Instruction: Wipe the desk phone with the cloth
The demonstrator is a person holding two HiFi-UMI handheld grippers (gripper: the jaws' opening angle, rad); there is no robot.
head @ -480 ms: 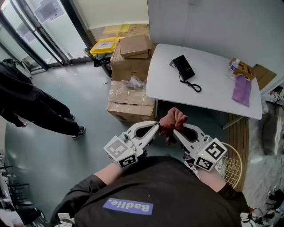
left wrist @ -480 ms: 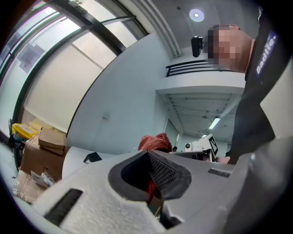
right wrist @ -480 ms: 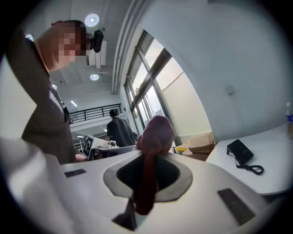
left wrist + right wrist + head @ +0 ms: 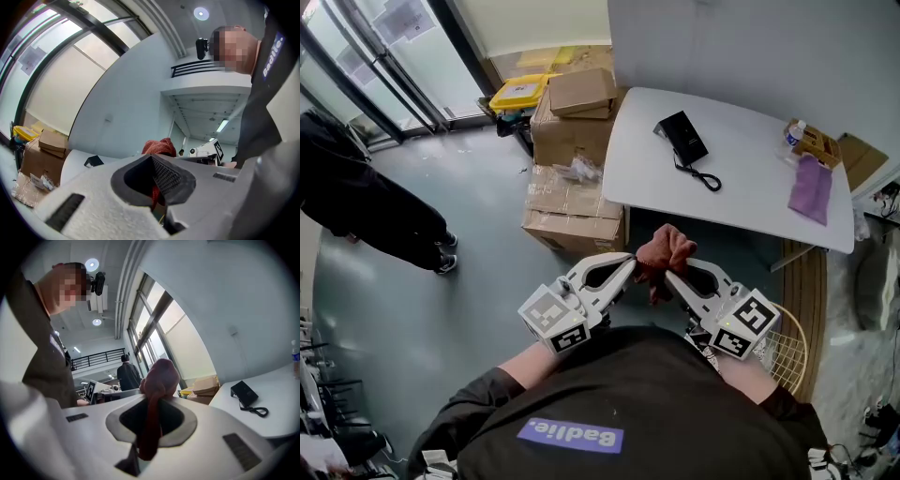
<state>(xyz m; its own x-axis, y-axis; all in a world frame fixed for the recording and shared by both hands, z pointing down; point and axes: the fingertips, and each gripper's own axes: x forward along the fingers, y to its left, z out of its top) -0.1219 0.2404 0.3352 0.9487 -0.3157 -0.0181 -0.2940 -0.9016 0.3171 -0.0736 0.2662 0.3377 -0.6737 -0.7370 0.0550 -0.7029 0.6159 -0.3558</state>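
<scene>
1. Desk phone [image 4: 682,137] lies on the white table [image 4: 750,197], well apart from both grippers. It is in the same spot as half a second ago, so wiping has not begun.
2. Rust-red cloth [image 4: 664,251] is bunched near the chest. Left gripper [image 4: 628,265] and right gripper [image 4: 668,275] are both clamped on it, unmoved.
3. Only real change: bystander [image 4: 366,202] has drifted left.
4. Phone's handset and keys are too small to read. Only a strand of cloth shows in the left jaws.

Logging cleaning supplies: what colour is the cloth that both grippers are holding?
Rusty red-brown cloth, clearest in the head view.
</scene>
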